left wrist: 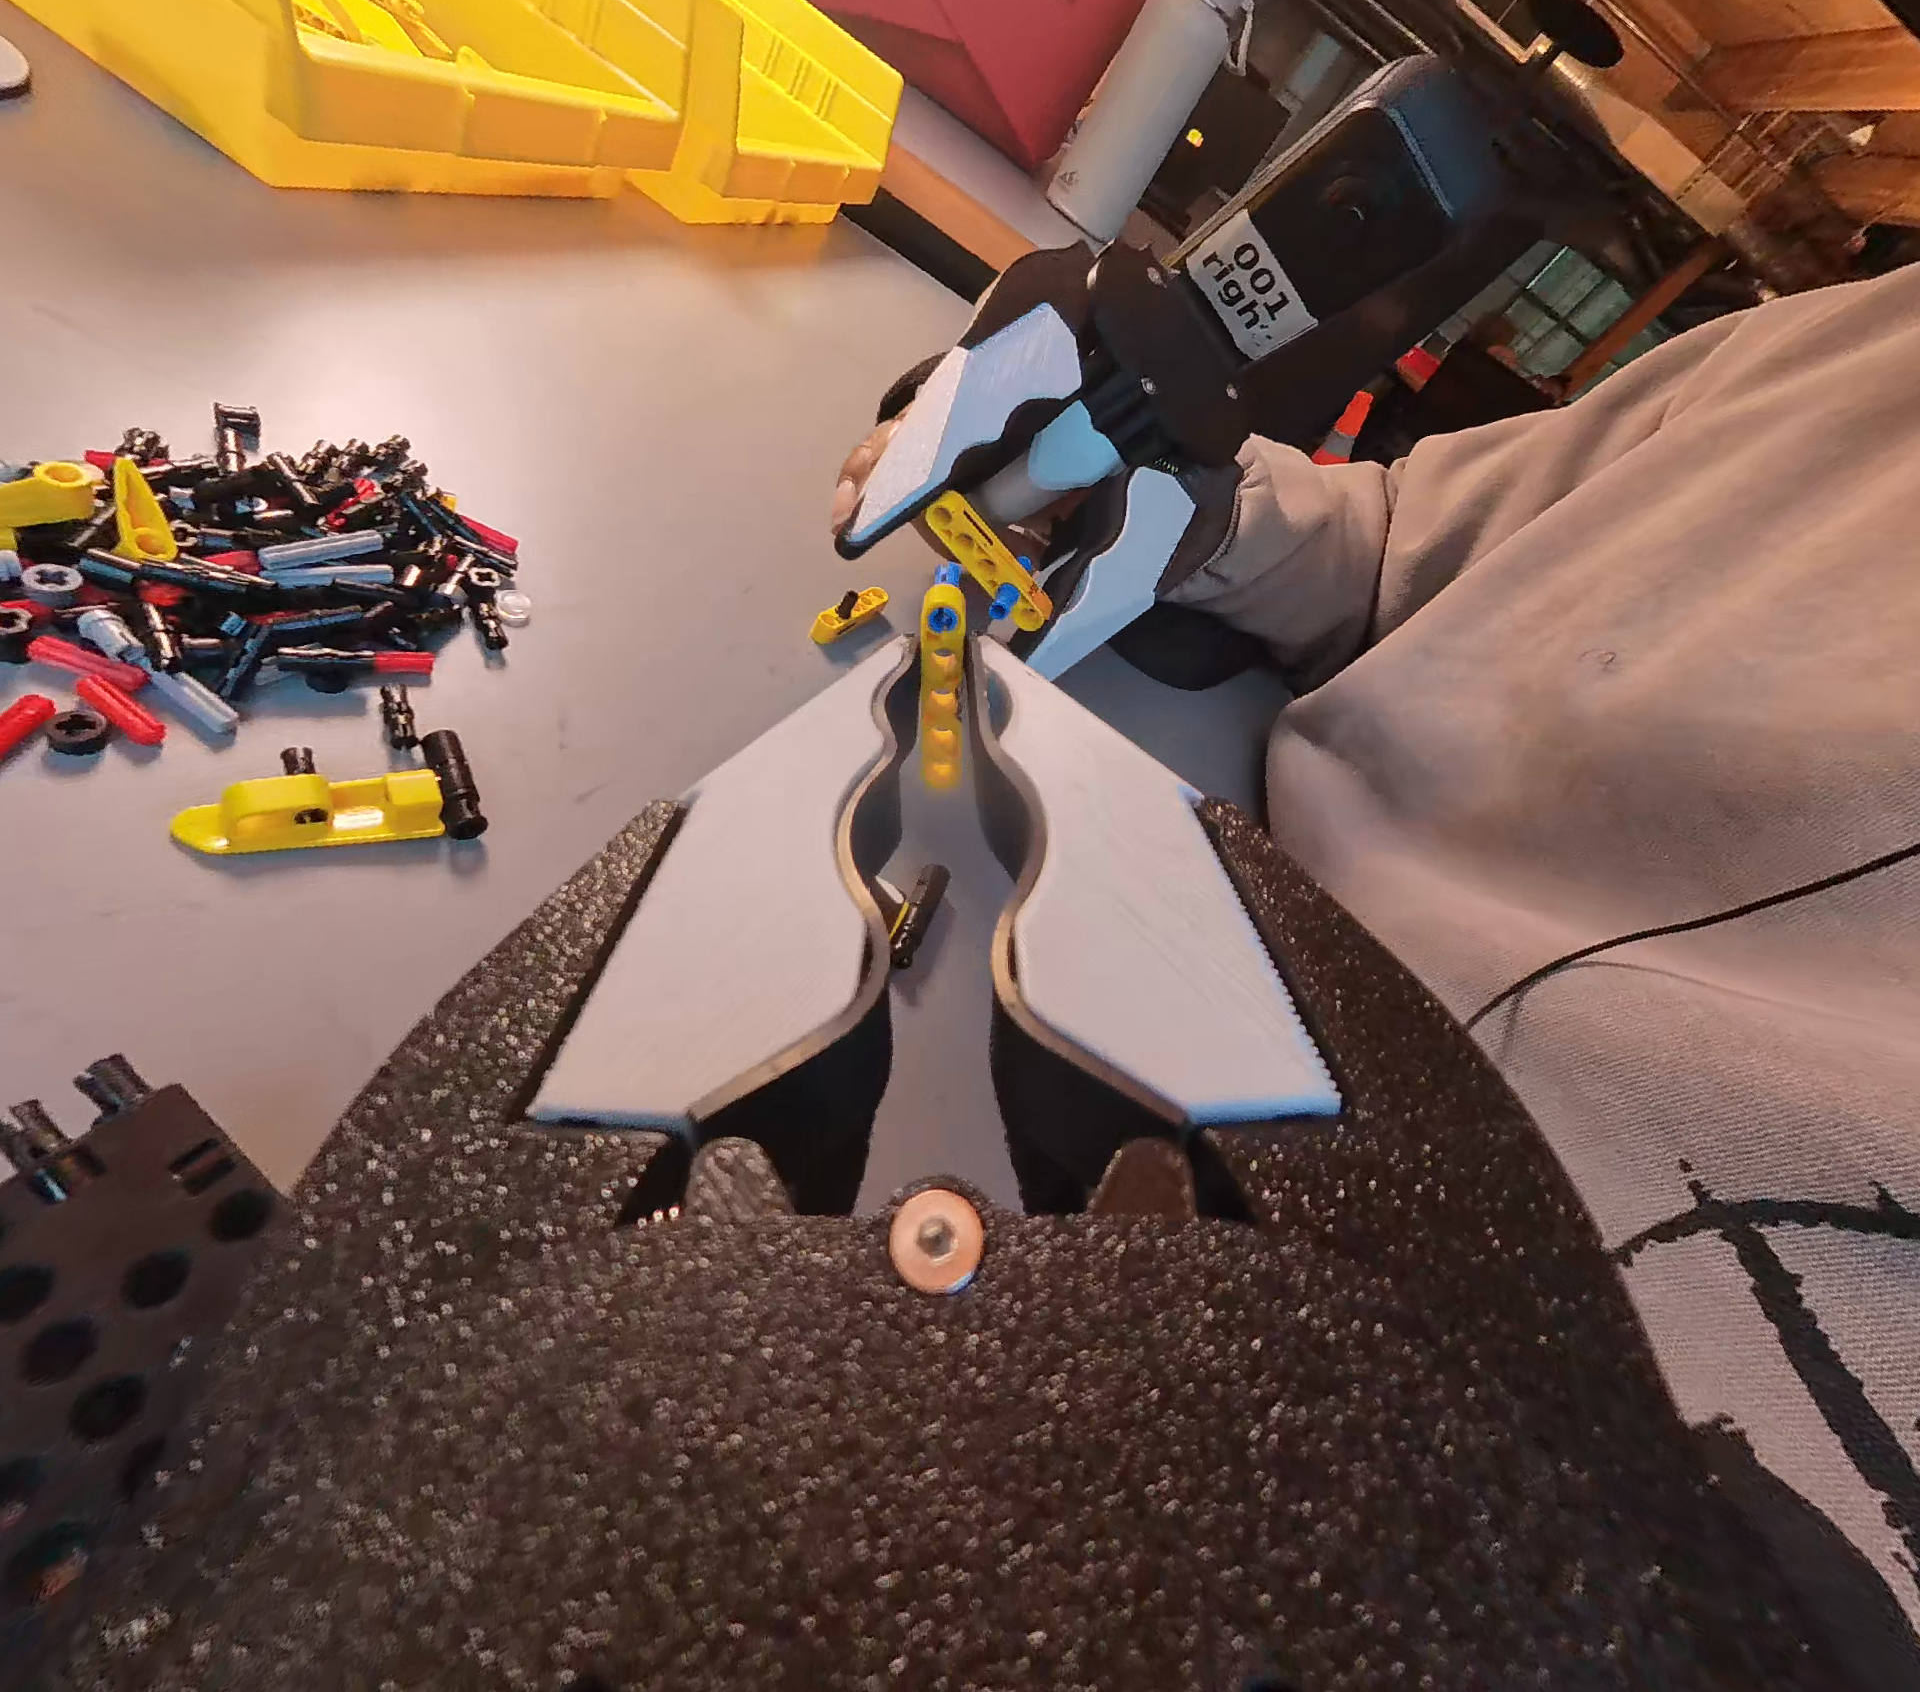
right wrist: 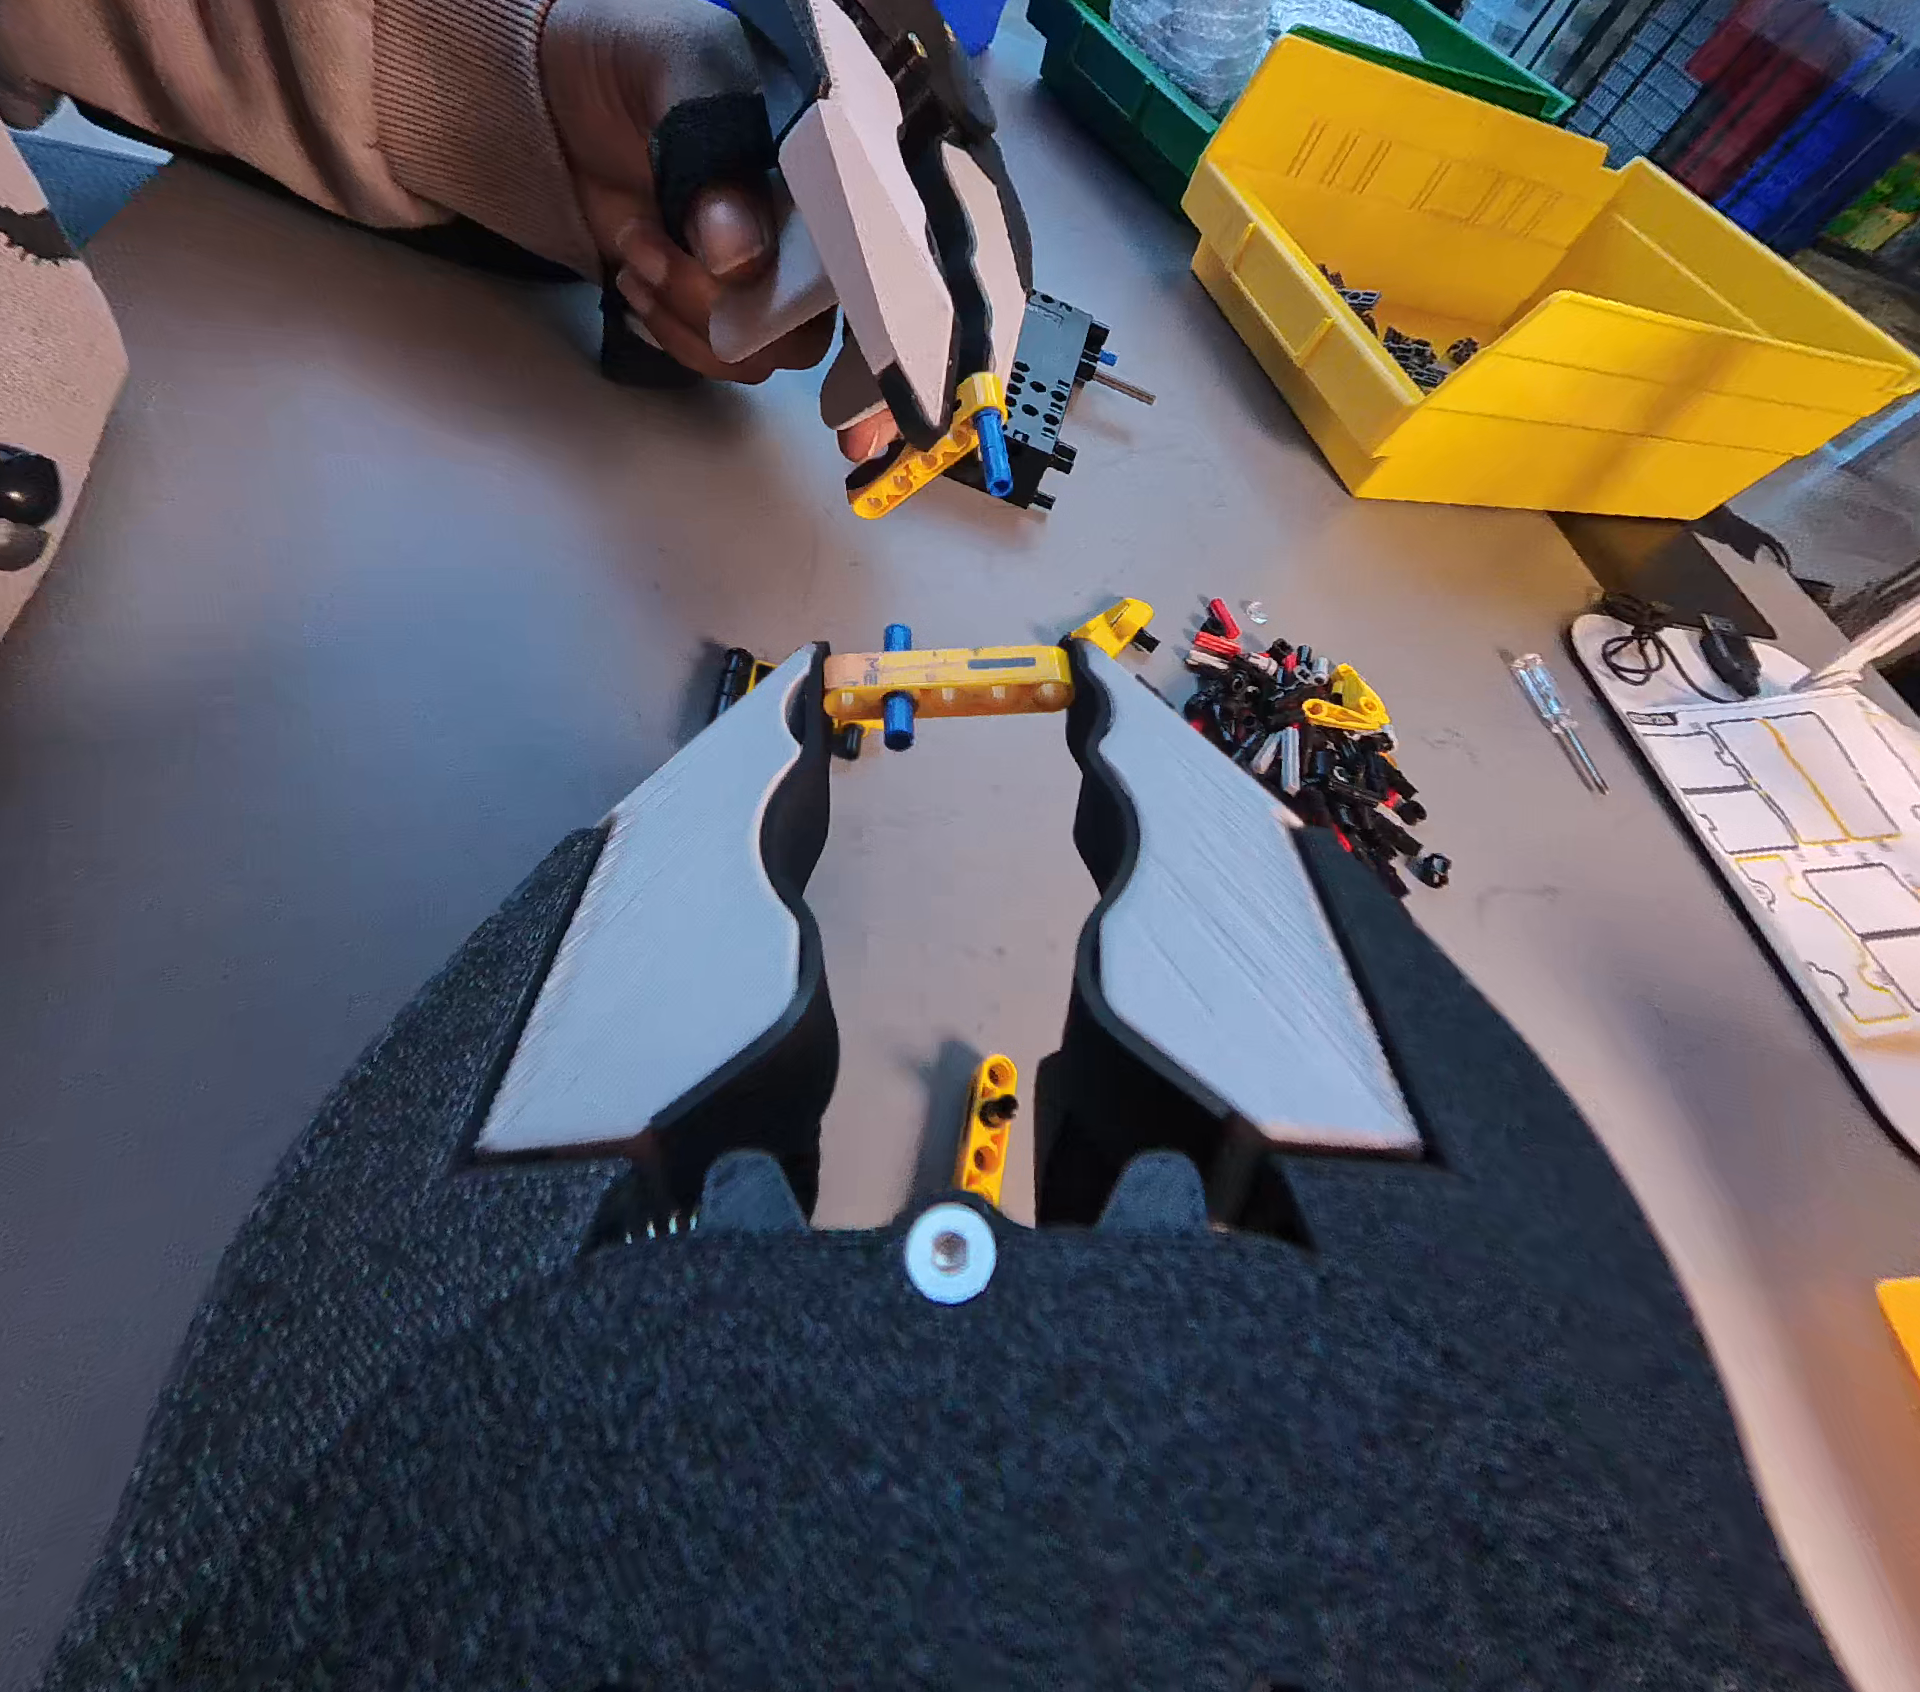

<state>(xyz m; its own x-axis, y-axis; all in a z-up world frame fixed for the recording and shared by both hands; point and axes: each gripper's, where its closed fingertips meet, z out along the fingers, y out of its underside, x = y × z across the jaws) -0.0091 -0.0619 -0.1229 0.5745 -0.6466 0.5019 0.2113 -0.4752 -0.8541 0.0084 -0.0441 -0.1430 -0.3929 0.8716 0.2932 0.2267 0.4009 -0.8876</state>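
Note:
My left gripper [left wrist: 940, 655] is shut on a short yellow beam [left wrist: 942, 707] that carries a blue pin at its far end. In the right wrist view, the left gripper [right wrist: 951, 421] holds this beam [right wrist: 906, 470] tilted above the table, near a black perforated block [right wrist: 1044, 395]. My right gripper [right wrist: 945, 678] is shut on a longer yellow beam [right wrist: 966, 678], held by its two ends, with a blue pin [right wrist: 898, 686] through it. In the left wrist view, the right gripper [left wrist: 1023, 546] holds that beam [left wrist: 977, 546] just beyond the left gripper's beam.
A pile of small black, red and grey pins [left wrist: 239, 572] [right wrist: 1309, 749] lies on the grey table. Yellow bins [left wrist: 520, 32] [right wrist: 1507, 312] and a green bin [right wrist: 1122, 73] stand behind. Loose yellow pieces [left wrist: 322, 811] [right wrist: 987, 1123], a screwdriver [right wrist: 1558, 717] and an instruction sheet [right wrist: 1787, 832] lie around. Spacing between my two grippers at the tips: around 4 centimetres.

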